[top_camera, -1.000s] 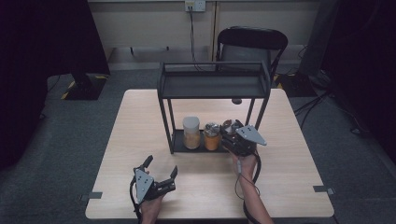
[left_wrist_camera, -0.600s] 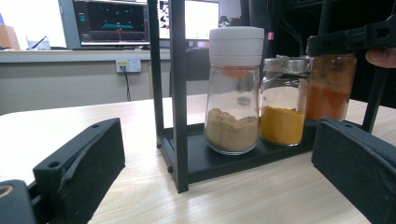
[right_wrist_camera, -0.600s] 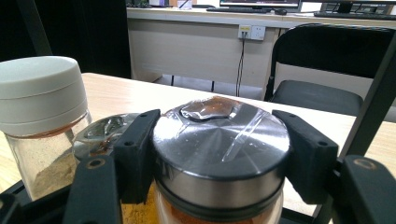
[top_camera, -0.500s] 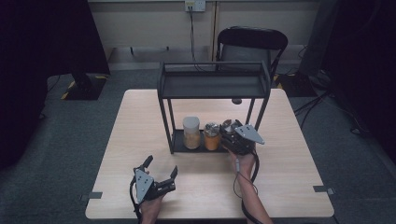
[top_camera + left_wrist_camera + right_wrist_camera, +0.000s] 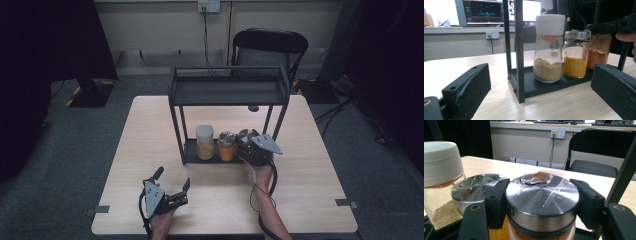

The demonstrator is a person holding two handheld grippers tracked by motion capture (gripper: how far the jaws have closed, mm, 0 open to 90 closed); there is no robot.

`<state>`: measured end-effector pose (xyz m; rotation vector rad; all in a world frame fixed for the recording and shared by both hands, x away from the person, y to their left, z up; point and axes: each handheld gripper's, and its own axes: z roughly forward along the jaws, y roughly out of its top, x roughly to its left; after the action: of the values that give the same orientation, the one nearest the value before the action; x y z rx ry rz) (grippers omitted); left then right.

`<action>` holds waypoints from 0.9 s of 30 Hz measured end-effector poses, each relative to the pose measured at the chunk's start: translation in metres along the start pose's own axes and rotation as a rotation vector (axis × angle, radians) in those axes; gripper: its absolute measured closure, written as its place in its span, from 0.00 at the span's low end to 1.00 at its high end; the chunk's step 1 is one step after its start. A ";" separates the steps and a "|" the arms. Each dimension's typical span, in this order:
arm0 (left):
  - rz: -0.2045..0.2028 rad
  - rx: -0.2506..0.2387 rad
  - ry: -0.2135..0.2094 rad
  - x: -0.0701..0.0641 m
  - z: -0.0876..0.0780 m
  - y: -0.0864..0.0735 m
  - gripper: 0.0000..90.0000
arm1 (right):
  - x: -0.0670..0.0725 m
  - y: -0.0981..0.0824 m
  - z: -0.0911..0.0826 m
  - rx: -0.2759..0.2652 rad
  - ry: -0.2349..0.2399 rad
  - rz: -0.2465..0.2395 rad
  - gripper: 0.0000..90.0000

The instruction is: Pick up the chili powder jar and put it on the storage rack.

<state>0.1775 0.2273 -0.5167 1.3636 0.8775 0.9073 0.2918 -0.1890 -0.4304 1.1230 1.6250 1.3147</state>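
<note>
With the right gripper (image 5: pixel 541 202) we clamp the metal lid of the jar (image 5: pixel 542 197) on the rack (image 5: pixel 200 152) bottom, rightmost; glass seems heavy, slippery, fragile; left gripper (image 5: pixel 172 181) rests open.

Black chair (image 5: pixel 270 47) behind table (image 5: pixel 150 130), grey carpet (image 5: pixel 75 150).

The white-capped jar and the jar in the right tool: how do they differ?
The white-capped jar has a tall white plastic cap; the gripped jar has a flat metal lid. The white-capped jar holds tan powder, the gripped jar orange. The first stands free; the right tool clamps the second's lid. Both are clear jars on the rack's lower shelf.
</note>
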 end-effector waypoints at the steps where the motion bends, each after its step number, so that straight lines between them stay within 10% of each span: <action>1: 0.000 0.000 0.000 0.000 0.000 0.000 0.02 | 0.000 -0.001 0.000 -0.002 0.000 -0.002 0.39; 27: -0.002 0.000 0.000 0.000 0.000 0.000 0.02 | 0.000 -0.006 0.003 0.018 -0.009 0.012 0.39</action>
<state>0.1774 0.2272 -0.5168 1.3626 0.8784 0.9063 0.2937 -0.1884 -0.4375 1.1494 1.6287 1.3030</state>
